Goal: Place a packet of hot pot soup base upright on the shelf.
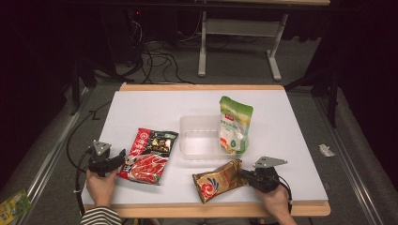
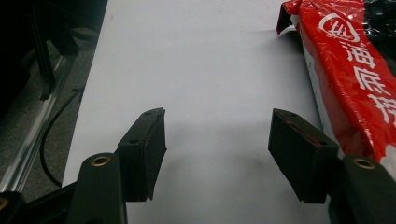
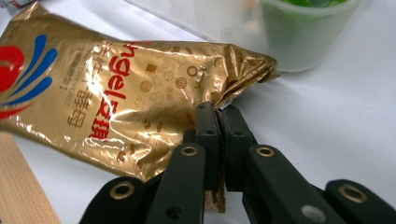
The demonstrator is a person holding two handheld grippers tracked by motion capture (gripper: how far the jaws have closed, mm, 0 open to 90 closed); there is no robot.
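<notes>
A gold foil packet (image 1: 217, 180) lies near the table's front edge. My right gripper (image 1: 244, 174) is shut on its right-hand edge. In the right gripper view the jaws (image 3: 219, 109) pinch the crimped edge of the gold packet (image 3: 116, 88). A red printed packet (image 1: 149, 154) lies flat at the front left. My left gripper (image 1: 119, 158) sits just left of it, open, and nothing lies between its jaws. The left gripper view shows the open gripper (image 2: 217, 123) over the bare white surface, and the red packet (image 2: 350, 70) lies beside the right jaw.
A clear plastic container (image 1: 197, 140) stands mid-table with a green-and-white pouch (image 1: 233, 124) leaning in its right end. The white tabletop (image 1: 155, 103) has a wooden rim. Cables and a desk frame (image 1: 202, 42) lie on the floor beyond.
</notes>
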